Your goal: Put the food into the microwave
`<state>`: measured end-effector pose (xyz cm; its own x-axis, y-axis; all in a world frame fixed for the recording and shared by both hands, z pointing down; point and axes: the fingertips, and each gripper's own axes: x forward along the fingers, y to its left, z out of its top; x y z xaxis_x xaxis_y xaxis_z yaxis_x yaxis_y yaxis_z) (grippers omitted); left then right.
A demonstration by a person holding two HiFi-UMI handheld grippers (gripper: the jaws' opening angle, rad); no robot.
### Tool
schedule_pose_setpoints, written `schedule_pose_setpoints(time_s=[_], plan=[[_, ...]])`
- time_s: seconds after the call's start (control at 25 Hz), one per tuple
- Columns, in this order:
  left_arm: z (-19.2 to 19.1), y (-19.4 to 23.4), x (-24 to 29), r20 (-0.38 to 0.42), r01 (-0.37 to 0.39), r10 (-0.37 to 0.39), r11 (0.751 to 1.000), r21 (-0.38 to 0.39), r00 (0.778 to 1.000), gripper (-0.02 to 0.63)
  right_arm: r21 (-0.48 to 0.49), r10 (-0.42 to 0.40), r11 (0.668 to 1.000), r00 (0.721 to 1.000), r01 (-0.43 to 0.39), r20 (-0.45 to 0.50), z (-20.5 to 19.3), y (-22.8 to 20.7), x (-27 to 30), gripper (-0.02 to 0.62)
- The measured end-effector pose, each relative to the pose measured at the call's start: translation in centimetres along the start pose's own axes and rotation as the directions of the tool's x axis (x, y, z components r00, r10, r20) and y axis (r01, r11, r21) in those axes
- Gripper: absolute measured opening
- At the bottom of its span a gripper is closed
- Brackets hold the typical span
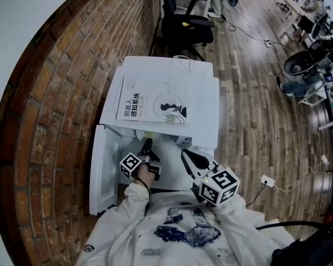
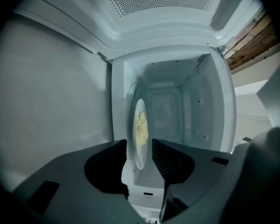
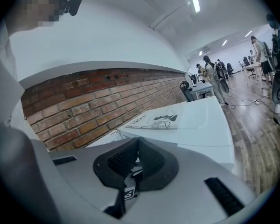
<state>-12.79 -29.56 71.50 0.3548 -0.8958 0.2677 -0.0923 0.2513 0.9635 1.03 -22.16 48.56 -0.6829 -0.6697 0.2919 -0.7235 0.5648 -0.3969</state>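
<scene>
Left arm reaches forward, left tongs (image 1: 147, 144) poked into the open microwave (image 1: 202, 96), pointing slightly down and rolled on their side. In the left gripper view their jaws are spread wide. The plate (image 2: 138, 155) stands edge-on between them with a gap on the right pad's side, so it isn't gripped. The plate with yellowish food (image 2: 141, 127) sits inside the cavity, near the front opening. Right tongs (image 1: 186, 154) are held back by the person's chest, just right of the left ones, outside the microwave. Their jaws are pressed together with nothing in them. The microwave door (image 1: 102, 170) hangs open alongside the left arm. A book (image 1: 152, 101) lies on top of the microwave. Brick wall (image 1: 55, 104) to the left, office chair (image 1: 183, 21) behind.
</scene>
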Motion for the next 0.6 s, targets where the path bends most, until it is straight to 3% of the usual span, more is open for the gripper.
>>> schedule_pose_setpoints(time_s=[0.48, 0.6], plan=[[-2.4, -0.1, -1.4, -0.043, 0.021, -0.022, 1.000, -0.016, 0.999, 0.150, 0.005, 0.000, 1.000, 1.000, 0.000, 0.015, 0.0, 0.4, -0.8, 0.014], [-2.3, 0.3, -1.4, -0.050, 0.004, -0.005, 1.000, -0.014, 0.999, 0.057, 0.006, 0.000, 1.000, 1.000, 0.000, 0.015, -0.1, 0.6, -0.9, 0.014]])
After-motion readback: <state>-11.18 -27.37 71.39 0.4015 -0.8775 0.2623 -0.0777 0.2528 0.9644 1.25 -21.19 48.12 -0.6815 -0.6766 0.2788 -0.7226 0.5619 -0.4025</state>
